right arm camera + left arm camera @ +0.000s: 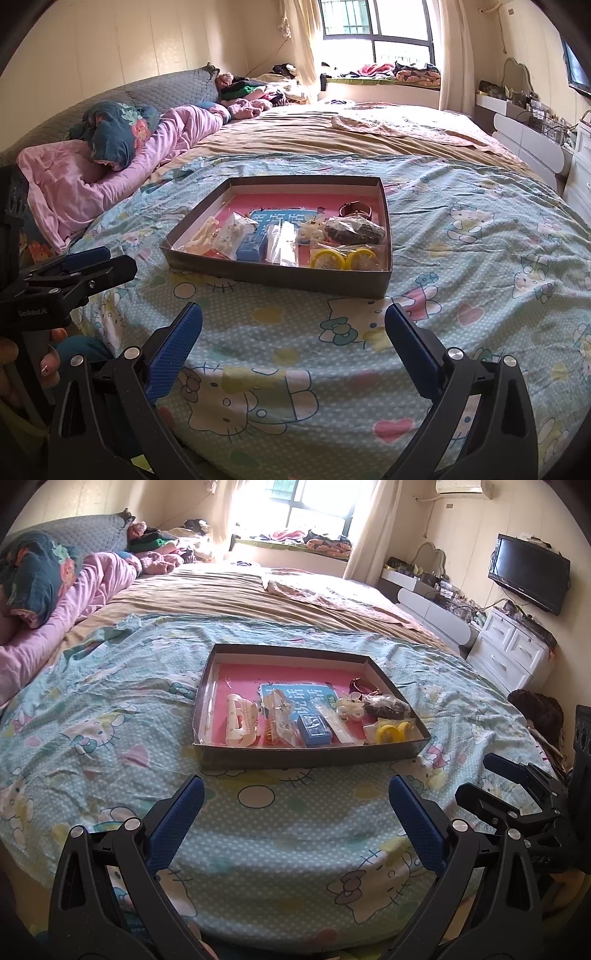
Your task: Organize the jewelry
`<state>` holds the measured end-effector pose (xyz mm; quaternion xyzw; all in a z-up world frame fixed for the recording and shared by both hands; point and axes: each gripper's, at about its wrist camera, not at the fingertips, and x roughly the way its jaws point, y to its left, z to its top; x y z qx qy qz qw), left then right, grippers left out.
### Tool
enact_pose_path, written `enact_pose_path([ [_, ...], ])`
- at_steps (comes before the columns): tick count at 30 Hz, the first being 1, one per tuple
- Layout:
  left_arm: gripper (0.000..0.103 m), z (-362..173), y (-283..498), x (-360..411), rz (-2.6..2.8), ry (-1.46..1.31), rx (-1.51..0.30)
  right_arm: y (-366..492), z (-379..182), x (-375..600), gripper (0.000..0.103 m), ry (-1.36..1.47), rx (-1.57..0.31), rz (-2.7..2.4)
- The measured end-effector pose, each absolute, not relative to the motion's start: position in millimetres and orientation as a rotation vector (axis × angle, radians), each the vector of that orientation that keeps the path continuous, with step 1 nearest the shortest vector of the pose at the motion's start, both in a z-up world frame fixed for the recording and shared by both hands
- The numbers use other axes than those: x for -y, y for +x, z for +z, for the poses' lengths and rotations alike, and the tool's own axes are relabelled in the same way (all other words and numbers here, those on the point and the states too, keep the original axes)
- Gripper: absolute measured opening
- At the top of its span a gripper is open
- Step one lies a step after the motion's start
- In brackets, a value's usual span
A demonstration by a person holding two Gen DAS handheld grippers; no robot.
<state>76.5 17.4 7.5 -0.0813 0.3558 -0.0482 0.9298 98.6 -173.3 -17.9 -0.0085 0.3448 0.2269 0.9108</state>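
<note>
The left wrist view looks forward between its own two spread fingers, low over the near edge of the bed [110,709], toward the window at 12 o'clock, with the shallow box [306,758] near and just ahead at 12 o'clock and the right gripper [480,775] entering at 3 o'clock. The right wrist view sits just beside it, facing the same way from as near, with the box [280,277] at 12 o'clock and the left gripper [107,260] at 9 o'clock. Both share the box, the cartoon-print sheet [461,258], the bed and the window.
</note>
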Motion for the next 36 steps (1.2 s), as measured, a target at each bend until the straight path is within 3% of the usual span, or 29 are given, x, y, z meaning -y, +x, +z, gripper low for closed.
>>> enact_pose_path([
  [36,0.093,10.3,72.9,-18.5,-0.089,-0.156,-0.722,99.8,-16.8,176.7,0.098,-0.02,-0.712,0.463],
])
